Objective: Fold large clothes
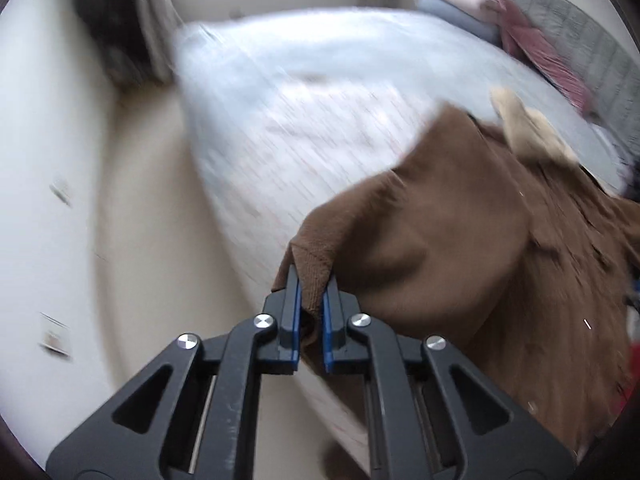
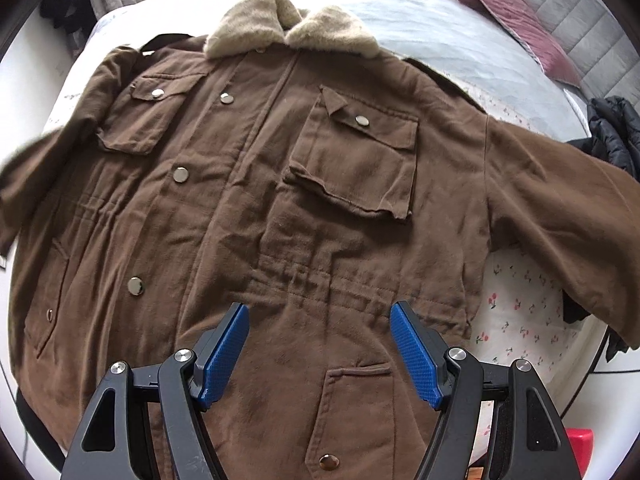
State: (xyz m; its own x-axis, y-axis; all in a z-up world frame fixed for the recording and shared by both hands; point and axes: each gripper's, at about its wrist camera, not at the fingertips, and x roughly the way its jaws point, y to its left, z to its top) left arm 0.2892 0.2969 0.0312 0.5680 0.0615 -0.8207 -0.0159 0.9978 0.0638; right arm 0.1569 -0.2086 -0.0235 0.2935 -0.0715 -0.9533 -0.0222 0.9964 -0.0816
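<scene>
**One sleeve cuff pinched, the fold across the chest yet to be made**

Most of the bed (image 2: 440, 32) was taken up by the brown jacket (image 2: 280, 208), which lay front-up and flat on the pale cherry-print cover, buttoned side to the camera. Its long axis ran from the fur collar (image 2: 288, 28), up towards the pillows and headboard, down to the hem nearest me, so the coat pointed collar-first away from my position. Both sleeves stuck out to the sides, roughly square to that axis.

My left gripper (image 1: 311, 280) was pinched tight on the ribbed cuff of the sleeve (image 1: 316, 256), the brown cloth bunched between its blue pads (image 1: 297, 312). That view was smeared with motion, so I could not judge how much cloth was caught beyond the cuff edge. My right gripper (image 2: 320, 312) hung over the waist drawcord with its jaws wide apart and nothing in them, its pads clear of the fabric.

To do this step well, I judged I should carry the cuff low and straight across the chest, keeping the sleeve square to the coat's long axis, and lay it flat before letting go. The free gripper could press the body down near the shoulder seam, since I expected the heavy cloth to drag the whole coat sideways otherwise.
</scene>
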